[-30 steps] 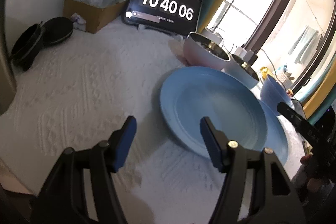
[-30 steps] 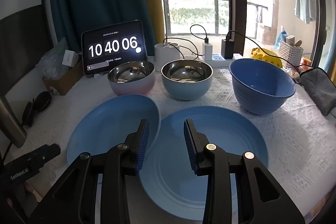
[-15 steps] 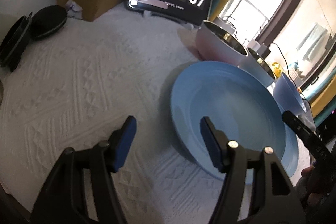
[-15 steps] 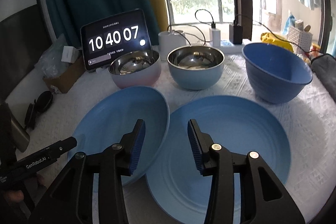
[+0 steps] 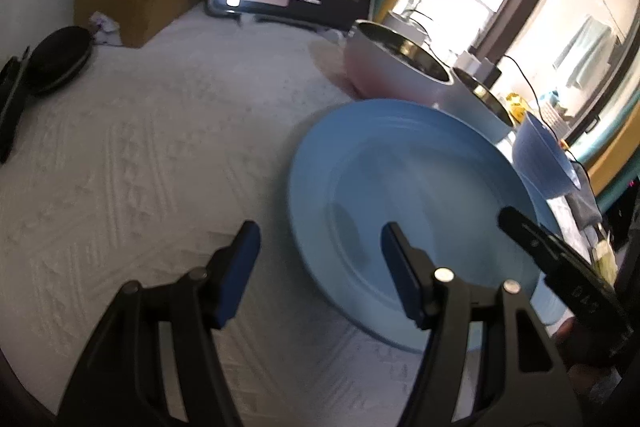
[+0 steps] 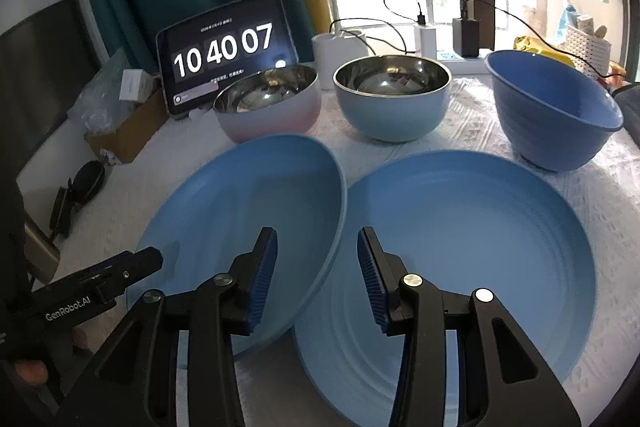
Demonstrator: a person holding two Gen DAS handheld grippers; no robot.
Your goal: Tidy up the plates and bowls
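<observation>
2 light-blue plates (left one's edge overlapping) look glossy.

White textured cloth carries 2 plates, 3 bowls.

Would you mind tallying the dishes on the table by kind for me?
Plates: 2, the left plate and the right plate.
Bowls: 3, the pink steel bowl, the light-blue steel bowl and the deep blue bowl.
Total: 5
</observation>
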